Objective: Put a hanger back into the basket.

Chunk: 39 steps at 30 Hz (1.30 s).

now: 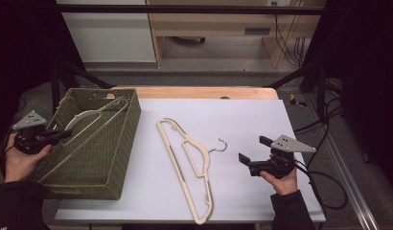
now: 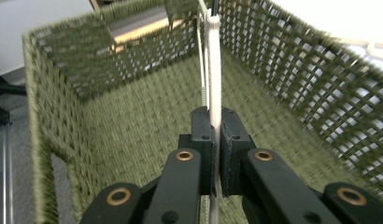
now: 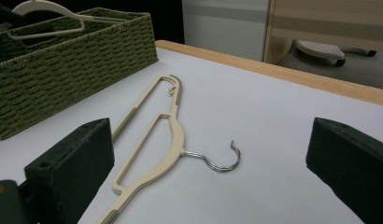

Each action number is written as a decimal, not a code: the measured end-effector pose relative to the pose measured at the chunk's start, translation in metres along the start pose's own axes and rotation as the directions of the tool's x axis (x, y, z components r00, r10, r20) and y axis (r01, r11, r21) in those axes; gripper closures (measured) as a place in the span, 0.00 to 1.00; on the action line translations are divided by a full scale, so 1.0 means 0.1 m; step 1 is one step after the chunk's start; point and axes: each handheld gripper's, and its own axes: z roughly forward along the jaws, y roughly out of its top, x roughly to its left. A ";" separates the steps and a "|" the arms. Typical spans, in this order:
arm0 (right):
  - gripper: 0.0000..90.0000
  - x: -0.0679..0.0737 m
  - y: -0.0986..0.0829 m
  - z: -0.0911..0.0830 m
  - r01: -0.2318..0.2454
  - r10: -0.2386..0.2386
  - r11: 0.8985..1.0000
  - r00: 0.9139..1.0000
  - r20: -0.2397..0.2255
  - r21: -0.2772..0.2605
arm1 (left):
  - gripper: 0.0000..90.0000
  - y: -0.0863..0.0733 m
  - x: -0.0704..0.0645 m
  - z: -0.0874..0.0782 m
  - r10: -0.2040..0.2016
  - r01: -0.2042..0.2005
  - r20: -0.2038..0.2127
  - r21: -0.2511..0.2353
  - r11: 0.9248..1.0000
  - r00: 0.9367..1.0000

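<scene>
A white hanger (image 1: 91, 115) lies slanted inside a green woven basket (image 1: 127, 134) at the table's left. My left gripper (image 1: 65, 134) reaches over the basket's left rim and is shut on that hanger. In the left gripper view the jaws (image 2: 216, 123) pinch the white hanger's bar (image 2: 214, 60), with the basket's walls (image 2: 283, 74) all around. A beige hanger (image 1: 204, 152) with a metal hook lies flat at mid table. My right gripper (image 1: 253, 149) is open, just right of the hook, and holds nothing. From the right gripper (image 3: 210, 140), the beige hanger (image 3: 175, 140) lies ahead between the wide-apart jaws.
White sheet (image 1: 242, 120) covers the table, with a wooden edge (image 1: 204, 92) at the far side. Basket (image 3: 77, 65) sits at upper left in the right gripper view, with the white hanger (image 3: 45, 7) over its rim. Cables (image 1: 324, 139) trail off the table's right side.
</scene>
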 end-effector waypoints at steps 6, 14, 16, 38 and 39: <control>0.02 0.00 0.00 0.01 0.003 -0.003 1.000 1.000 0.001 0.001 | 0.96 -0.12 0.03 0.11 -0.073 0.073 0.040 0.004 0.997 0.997; 0.02 0.00 0.00 0.01 0.003 -0.003 1.000 1.000 -0.003 0.001 | 0.95 -0.17 0.04 0.18 -0.128 0.125 0.070 0.049 0.991 0.989; 0.02 0.01 0.00 0.01 0.004 -0.004 1.000 1.000 -0.004 0.000 | 0.95 -0.18 0.05 0.21 -0.136 0.132 0.053 0.072 0.989 0.989; 0.02 0.01 0.00 0.01 0.003 -0.003 1.000 1.000 -0.006 0.002 | 0.96 -0.11 -0.26 0.22 0.160 -0.151 -0.038 0.170 0.974 0.986; 0.02 0.01 0.00 0.01 0.004 -0.004 1.000 1.000 -0.004 0.001 | 0.96 -0.11 -0.27 0.21 0.186 -0.174 -0.055 0.179 0.968 0.981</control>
